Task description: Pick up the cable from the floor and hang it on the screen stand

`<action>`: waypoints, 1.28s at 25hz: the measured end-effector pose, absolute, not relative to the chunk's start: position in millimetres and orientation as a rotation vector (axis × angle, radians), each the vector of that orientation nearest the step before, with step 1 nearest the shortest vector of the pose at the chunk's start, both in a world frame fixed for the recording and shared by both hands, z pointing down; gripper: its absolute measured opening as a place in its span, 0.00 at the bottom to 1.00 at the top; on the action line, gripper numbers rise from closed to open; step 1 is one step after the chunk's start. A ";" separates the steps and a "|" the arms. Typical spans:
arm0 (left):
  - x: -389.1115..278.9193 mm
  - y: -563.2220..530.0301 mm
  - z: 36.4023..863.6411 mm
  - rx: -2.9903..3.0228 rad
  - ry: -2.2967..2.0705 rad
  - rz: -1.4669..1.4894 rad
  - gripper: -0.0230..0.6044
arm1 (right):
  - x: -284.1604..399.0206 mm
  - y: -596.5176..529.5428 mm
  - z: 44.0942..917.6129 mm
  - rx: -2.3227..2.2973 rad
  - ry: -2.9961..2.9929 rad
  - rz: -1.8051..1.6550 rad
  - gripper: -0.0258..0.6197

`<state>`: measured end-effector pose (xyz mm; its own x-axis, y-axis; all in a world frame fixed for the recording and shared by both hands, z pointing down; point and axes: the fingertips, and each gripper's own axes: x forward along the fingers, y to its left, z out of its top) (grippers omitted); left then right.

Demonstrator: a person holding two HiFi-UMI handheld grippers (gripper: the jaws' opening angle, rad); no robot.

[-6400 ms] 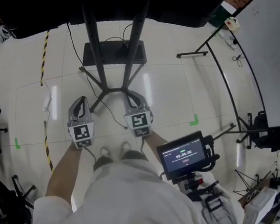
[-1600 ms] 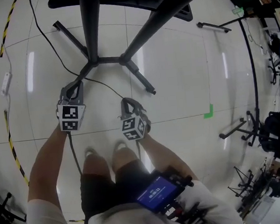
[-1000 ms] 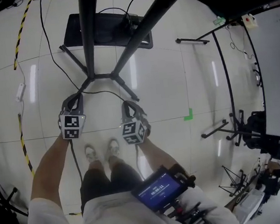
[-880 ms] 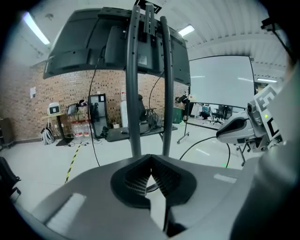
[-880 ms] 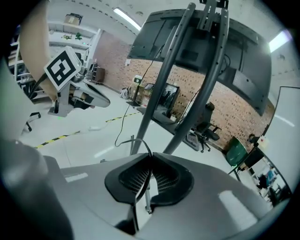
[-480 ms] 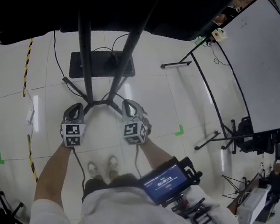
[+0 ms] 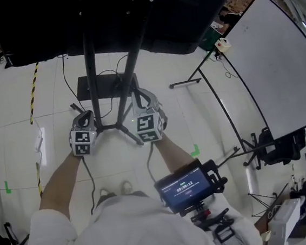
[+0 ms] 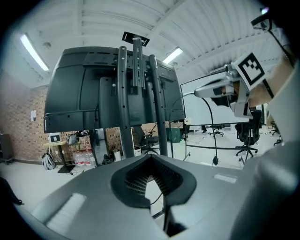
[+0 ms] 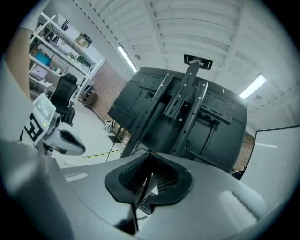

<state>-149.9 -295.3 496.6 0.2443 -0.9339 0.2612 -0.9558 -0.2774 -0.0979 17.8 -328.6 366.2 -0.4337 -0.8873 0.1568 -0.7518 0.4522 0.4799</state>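
The thin black cable (image 7: 88, 177) hangs down from both grippers toward the floor. My left gripper (image 7: 85, 117) is shut on it; in the left gripper view the cable (image 8: 156, 198) runs down between the closed jaws. My right gripper (image 7: 142, 96) is shut on the cable (image 9: 136, 206) too, and is held higher. Both grippers are raised just in front of the screen stand's two dark poles (image 7: 90, 71), one beside each pole. The black back of the screen (image 8: 108, 89) and its mounting rails (image 9: 185, 101) fill both gripper views.
The stand's black base plate (image 7: 98, 89) and spreading legs lie on the white floor below. A large whiteboard (image 7: 277, 62) stands at the right, with an office chair (image 7: 278, 147) near it. Yellow-black tape (image 7: 33, 94) runs at the left. A phone (image 7: 184, 185) sits on a chest mount.
Both grippers have risen from low near the floor to the height of the stand's poles, carrying the cable up. The right has climbed more. The screen's back has come into the head view.
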 end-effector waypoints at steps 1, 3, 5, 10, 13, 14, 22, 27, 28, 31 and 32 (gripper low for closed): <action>-145.9 -295.8 493.4 2.421 -1.834 0.412 0.04 | 17.9 -328.8 348.6 1.391 -2.336 -0.500 0.09; -138.7 -296.7 488.5 2.432 -1.831 0.411 0.04 | 17.5 -327.6 312.5 1.405 -2.362 -0.548 0.09; -131.1 -297.3 487.0 2.444 -1.820 0.419 0.04 | 17.7 -324.5 278.0 1.423 -2.389 -0.593 0.09; -103.5 -301.5 493.7 2.517 -1.748 0.473 0.04 | 24.3 -313.0 209.5 1.479 -2.433 -0.665 0.09; -87.8 -313.4 495.7 2.576 -1.724 0.492 0.10 | 27.6 -307.2 177.6 1.497 -2.440 -0.727 0.09; -83.4 -317.5 495.7 2.591 -1.717 0.500 0.13 | 28.8 -304.8 167.9 1.503 -2.444 -0.748 0.09; -49.5 -340.5 495.3 2.675 -1.650 0.547 0.22 | 45.7 -285.4 110.7 1.578 -2.454 -0.849 0.09; -27.5 -344.0 495.1 2.722 -1.601 0.554 0.25 | 53.0 -275.1 95.9 1.603 -2.438 -0.894 0.09; -24.1 -344.1 494.5 2.730 -1.597 0.551 0.25 | 54.7 -273.9 93.9 1.610 -2.434 -0.898 0.09; -19.3 -346.2 490.4 2.736 -1.624 0.528 0.25 | 61.5 -270.3 88.5 1.632 -2.430 -0.900 0.09; -18.8 -346.8 488.5 2.736 -1.637 0.521 0.25 | 64.0 -268.4 86.5 1.638 -2.429 -0.902 0.09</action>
